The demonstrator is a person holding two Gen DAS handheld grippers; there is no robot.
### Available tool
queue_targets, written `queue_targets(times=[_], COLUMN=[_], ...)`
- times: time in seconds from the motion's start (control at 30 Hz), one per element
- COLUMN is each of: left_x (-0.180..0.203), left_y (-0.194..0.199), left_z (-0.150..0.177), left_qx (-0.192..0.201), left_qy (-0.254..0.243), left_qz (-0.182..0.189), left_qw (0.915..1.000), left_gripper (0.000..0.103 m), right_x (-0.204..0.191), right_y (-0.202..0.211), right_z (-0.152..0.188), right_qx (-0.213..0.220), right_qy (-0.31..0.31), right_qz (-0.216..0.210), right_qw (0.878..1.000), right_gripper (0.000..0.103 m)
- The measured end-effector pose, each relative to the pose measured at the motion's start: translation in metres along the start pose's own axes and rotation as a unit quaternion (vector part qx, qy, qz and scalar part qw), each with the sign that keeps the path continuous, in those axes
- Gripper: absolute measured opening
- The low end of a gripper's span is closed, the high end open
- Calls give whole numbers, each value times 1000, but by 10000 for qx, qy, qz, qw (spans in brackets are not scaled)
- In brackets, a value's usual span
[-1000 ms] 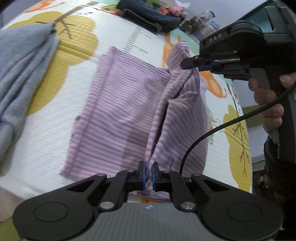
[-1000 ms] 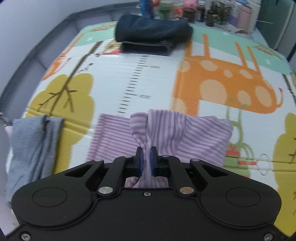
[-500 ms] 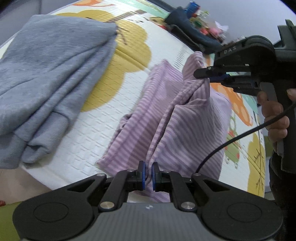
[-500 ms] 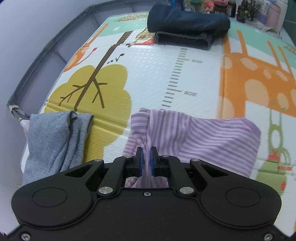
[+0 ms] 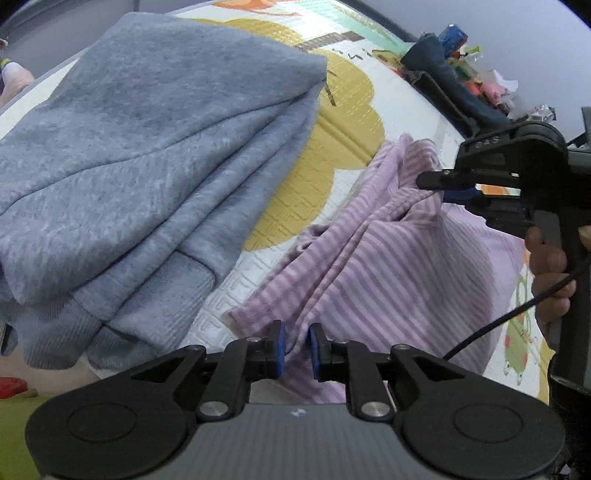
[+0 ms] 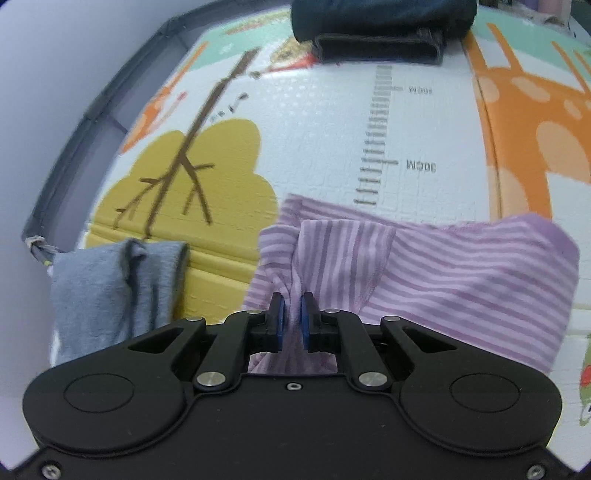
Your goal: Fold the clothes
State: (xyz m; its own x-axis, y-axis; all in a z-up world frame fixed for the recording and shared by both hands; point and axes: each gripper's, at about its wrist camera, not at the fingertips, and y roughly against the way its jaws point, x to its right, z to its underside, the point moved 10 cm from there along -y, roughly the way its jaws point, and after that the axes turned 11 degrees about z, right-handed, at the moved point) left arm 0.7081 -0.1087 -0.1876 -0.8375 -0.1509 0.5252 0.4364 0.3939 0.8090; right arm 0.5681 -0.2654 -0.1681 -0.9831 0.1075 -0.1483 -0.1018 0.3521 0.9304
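Purple striped garment (image 5: 388,266): lies bunched on the play mat (image 6: 325,140), right of the grey folded garment (image 5: 147,158).
Left hand-held gripper (image 5: 295,347): jaws opening, pads parting, with the garment's near edge between them.
Right hand-held gripper (image 6: 291,321): pinches a gathered fold of the striped garment.
Dark garment (image 6: 380,26): folded at the mat's far edge.

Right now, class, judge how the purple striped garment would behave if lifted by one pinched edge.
Probably floppy: the purple striped garment bunches into soft folds where the right tool pinches it. Likely light, since thin cloth drapes and creases on the play mat. It may slip free on the left, where the left tool is opening around a fold.
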Motion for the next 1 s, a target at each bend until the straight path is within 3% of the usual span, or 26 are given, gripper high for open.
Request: queue_targets(times=[0.13,0.3,0.47,0.73,1.0], left_x=[-1,2,8,36,70], left_y=[-6,-6,-7,-18,-35], left_z=[0,1,4,28,56], left_qx=[-55,-163,-339,-846,-1332], left_qy=[-71,-260,-465,-908,-1434], left_qz=[-80,-159,-163,147,533], left_qw=[9999,9994,9982,9922,9792], left_gripper=[20,21,20,21,22], right_x=[0,-11,-10,8,46], right_y=[-17,-19,-18,-13,-2], right_z=[4,9,11,19,27], right_qx=[-63,97,37,-98,-245], right_qy=[88,769,1013,1243,1166], right_qz=[114,371,364,365,446], right_qw=[9999,9963,9942,9915,9919], right_gripper=[11,11,11,11,11])
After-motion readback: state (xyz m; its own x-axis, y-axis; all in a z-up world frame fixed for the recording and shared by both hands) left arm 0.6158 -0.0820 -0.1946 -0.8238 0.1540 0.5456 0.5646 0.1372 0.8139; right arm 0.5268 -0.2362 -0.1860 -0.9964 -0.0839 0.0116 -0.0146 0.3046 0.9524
